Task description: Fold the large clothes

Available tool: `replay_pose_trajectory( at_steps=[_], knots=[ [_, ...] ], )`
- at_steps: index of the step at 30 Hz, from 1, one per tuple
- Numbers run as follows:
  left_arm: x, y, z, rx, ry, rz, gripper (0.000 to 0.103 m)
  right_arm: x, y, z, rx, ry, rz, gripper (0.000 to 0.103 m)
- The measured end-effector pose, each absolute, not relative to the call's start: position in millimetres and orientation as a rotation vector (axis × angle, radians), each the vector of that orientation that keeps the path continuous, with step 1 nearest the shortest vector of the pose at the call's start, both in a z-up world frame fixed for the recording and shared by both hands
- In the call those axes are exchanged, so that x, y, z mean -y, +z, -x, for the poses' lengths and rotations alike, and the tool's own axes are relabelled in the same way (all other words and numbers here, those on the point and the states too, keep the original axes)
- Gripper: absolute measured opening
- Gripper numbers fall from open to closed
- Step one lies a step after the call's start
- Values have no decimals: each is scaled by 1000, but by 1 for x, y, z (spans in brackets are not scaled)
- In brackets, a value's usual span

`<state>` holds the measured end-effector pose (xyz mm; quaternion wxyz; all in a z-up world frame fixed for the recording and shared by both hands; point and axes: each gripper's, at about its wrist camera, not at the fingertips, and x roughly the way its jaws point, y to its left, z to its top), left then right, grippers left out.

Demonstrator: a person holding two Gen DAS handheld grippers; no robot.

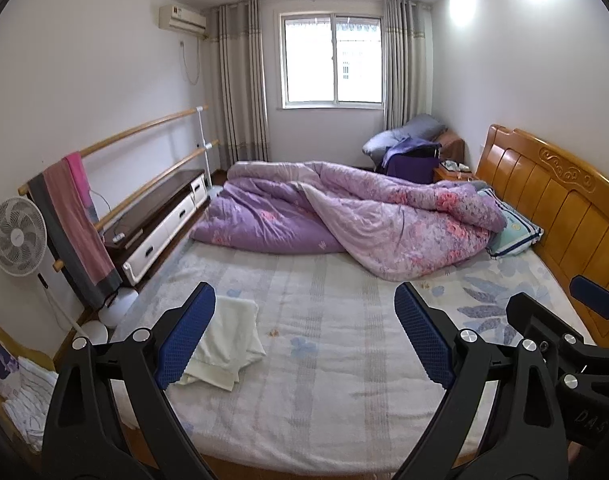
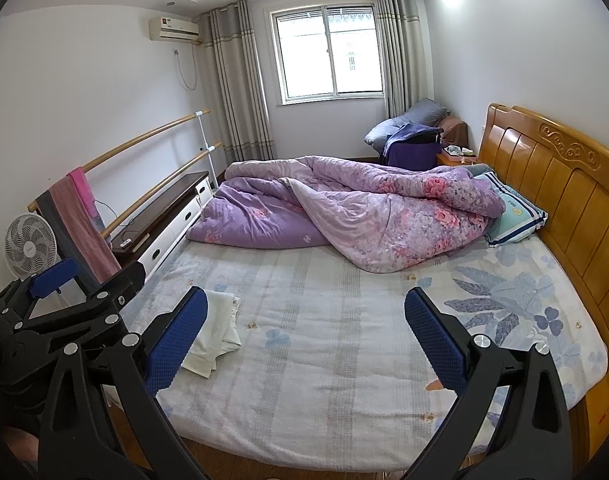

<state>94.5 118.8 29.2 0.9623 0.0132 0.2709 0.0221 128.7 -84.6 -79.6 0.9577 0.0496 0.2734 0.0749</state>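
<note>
A folded cream-white garment [image 1: 224, 340] [image 2: 216, 330] lies on the near left part of the bed sheet [image 1: 324, 340] [image 2: 324, 340]. My left gripper [image 1: 304, 336] is held above the bed's near edge, wide open and holding nothing; its left pad overlaps the garment in the view. My right gripper [image 2: 306, 340] hovers beside it, to the right, also wide open with nothing between its blue pads. Each gripper shows at the edge of the other's view: the right one [image 1: 576, 344] and the left one [image 2: 64, 304].
A crumpled purple floral quilt [image 1: 344, 212] [image 2: 344, 208] fills the far half of the bed, with a striped pillow [image 1: 512, 232] by the wooden headboard [image 1: 552, 200]. Left of the bed stand a low cabinet [image 1: 160, 220], a fan [image 1: 18, 236] and rails with hanging towels [image 1: 74, 220].
</note>
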Motion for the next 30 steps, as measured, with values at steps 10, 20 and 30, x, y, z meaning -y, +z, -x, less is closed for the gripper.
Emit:
replay_pose_trajectory(
  at_steps=[10, 20, 30],
  knots=[
    [-115, 32, -97, -553, 52, -43, 92, 85, -80, -127, -559, 149, -105, 95],
    [-113, 31, -97, -558, 52, -41, 92, 85, -80, -127, -562, 147, -105, 95],
    [-116, 28, -98, -564, 55, -44, 92, 86, -82, -127, -567, 144, -112, 95]
  ],
)
